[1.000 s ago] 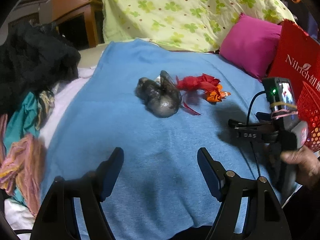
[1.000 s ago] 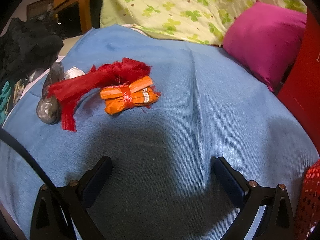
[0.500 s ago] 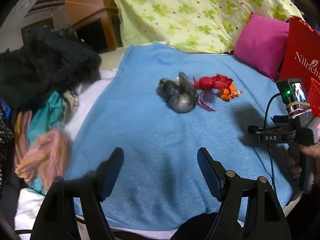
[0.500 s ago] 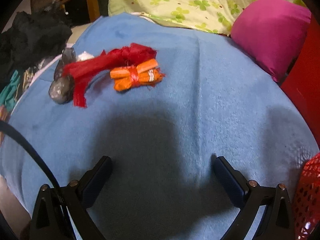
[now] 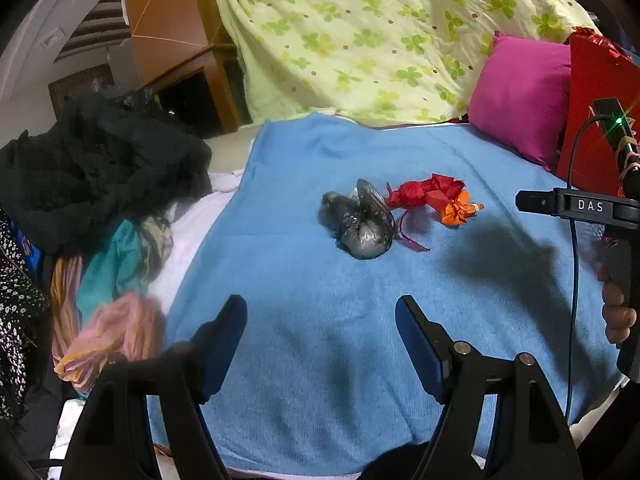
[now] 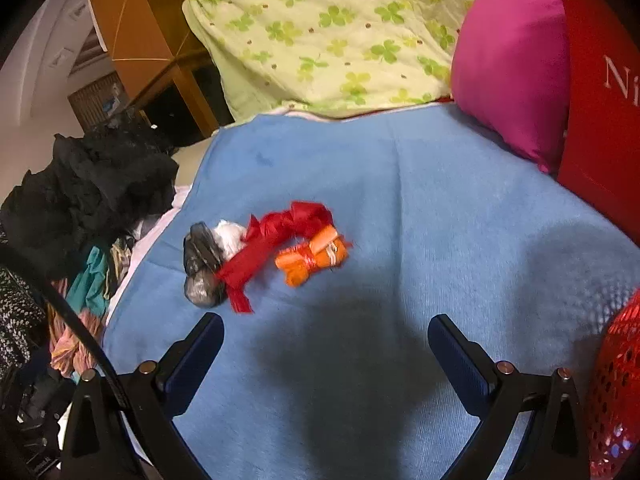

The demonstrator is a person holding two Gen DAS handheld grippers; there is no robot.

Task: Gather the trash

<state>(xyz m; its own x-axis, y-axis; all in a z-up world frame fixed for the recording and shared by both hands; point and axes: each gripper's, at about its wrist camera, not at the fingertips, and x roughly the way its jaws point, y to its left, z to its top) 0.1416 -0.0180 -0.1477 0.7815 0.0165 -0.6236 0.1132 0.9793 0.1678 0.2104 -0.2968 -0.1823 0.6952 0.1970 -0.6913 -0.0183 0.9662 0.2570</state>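
**Trash still on the blanket, both claws empty**

Ahead of you the blue blanket (image 5: 304,280) covers the bed, with a green-patterned quilt (image 5: 360,32) and a pink pillow (image 5: 520,96) at its far end. A red basket (image 6: 616,392) sits at your right edge. Mid-blanket lie three scraps, touching: a grey plastic bag (image 5: 362,224), a red plastic bag (image 5: 424,194), and an orange wrapper bundle (image 6: 310,260). Your left gripper (image 5: 320,340) and right gripper (image 6: 324,356) both hang wide with nothing between the fingers.
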